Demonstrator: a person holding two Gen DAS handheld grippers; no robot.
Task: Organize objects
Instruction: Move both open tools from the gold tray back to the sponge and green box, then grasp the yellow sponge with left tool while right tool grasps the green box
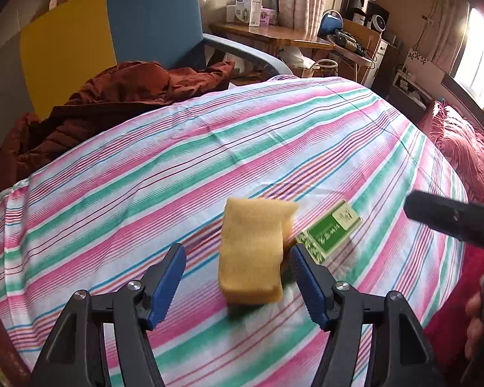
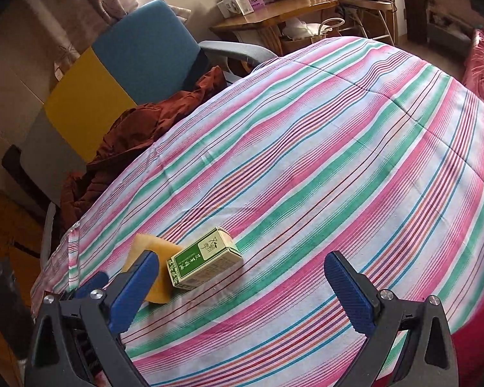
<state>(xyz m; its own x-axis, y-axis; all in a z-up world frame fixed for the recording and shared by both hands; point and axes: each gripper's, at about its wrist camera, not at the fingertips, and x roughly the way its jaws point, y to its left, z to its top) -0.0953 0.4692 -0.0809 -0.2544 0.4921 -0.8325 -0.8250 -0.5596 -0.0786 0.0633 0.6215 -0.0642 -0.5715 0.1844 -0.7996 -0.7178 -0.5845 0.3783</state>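
Striped bed [image 1: 209, 148] | yellow sponge [image 1: 253, 251] near edge, touching green box [image 1: 330, 230] on its right | left gripper [image 1: 238, 274] fingers open around sponge, not squeezing | right gripper [image 2: 242, 287] open, empty | tip: lift away slowly so the sponge stays put

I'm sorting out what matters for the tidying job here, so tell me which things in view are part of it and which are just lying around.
Part of the job:
- yellow sponge, between the open left gripper fingers, untouched
- green and white box, beside the sponge
- right gripper, open, holding nothing

Just lying about:
- rust-brown jacket
- blue and yellow chair
- wooden desk with cartons
- red blanket
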